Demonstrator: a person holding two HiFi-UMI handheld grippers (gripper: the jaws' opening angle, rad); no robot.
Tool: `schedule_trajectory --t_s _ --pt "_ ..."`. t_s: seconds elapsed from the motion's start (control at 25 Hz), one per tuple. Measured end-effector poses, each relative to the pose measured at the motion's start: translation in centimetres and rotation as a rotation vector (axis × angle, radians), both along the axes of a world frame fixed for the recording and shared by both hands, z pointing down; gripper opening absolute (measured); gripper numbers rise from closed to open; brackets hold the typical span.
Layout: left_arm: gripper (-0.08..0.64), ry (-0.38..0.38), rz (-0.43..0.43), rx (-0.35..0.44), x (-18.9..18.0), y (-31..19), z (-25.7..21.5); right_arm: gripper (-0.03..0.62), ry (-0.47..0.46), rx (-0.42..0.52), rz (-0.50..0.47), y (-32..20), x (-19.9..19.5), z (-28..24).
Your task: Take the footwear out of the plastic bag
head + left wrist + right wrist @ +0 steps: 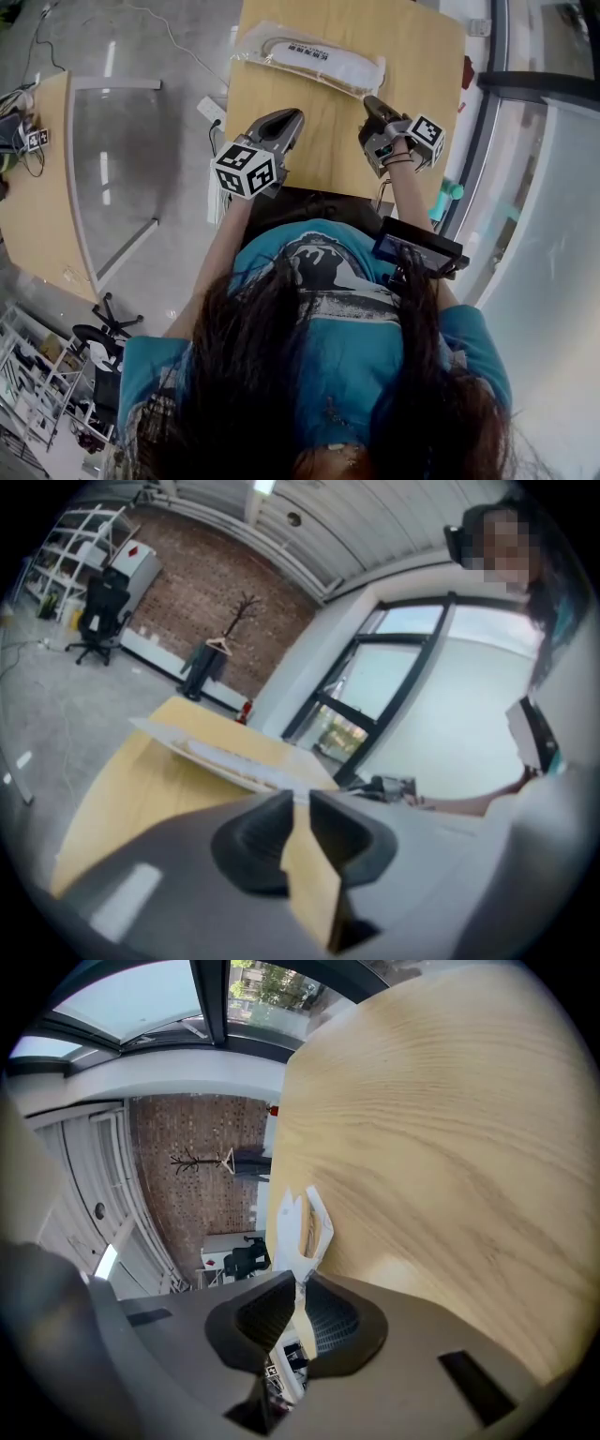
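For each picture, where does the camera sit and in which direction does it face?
Head view: on the person's head, facing down at the table; hair, shirt, left gripper and right gripper show.
Left gripper view: on the left gripper, along its shut jaws, across the table toward windows; an arm shows.
Right gripper view: on the right gripper, rolled sideways, jaws shut on the plastic bag.
All share table and plastic bag.

Head view looks steeply down from above the person (337,309) onto the tabletop (328,141). Both gripper views sit low and close, facing across it; all three show the plastic bag (309,58).
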State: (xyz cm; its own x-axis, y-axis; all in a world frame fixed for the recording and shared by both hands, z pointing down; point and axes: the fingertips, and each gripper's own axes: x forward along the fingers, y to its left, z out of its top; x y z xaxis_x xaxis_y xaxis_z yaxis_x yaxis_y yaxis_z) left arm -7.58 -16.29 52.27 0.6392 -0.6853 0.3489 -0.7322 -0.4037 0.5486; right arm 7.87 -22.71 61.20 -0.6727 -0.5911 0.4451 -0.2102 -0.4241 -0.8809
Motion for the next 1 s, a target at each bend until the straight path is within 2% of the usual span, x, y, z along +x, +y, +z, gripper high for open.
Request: schedule_trajectory --t_s 0.04,0.24,0.4,0.64,0.72,1.0 --pt "0.062 0.032 0.006 -0.026 0.3 0.2 0.3 0.043 -0.001 -0.003 -0.011 0.6 -0.2 -0.4" --pt "0.145 0.202 0.011 -0.161 2.0 0.6 2.0 0.038 -0.026 0.003 -0.033 2.9 -0.4 -2.0" --pt "0.227 0.355 -0.031 -0.285 2.2 -0.1 3.9 0.038 -0.032 0.017 -0.057 3.9 -1.1 -3.1" --pt "0.239 0.619 -0.149 -0.392 2.1 -1.5 4.7 0.038 -0.007 0.060 -0.140 6.7 -1.2 -4.3" --pt "0.239 0.667 -0.163 -0.418 2.3 -1.9 5.1 0.038 -0.006 0.075 -0.160 7.6 -1.3 -4.6" --pt "0.239 0.737 -0.176 -0.474 2.7 -2.7 6.1 0.038 0.029 0.135 -0.239 8.9 -2.1 -5.6"
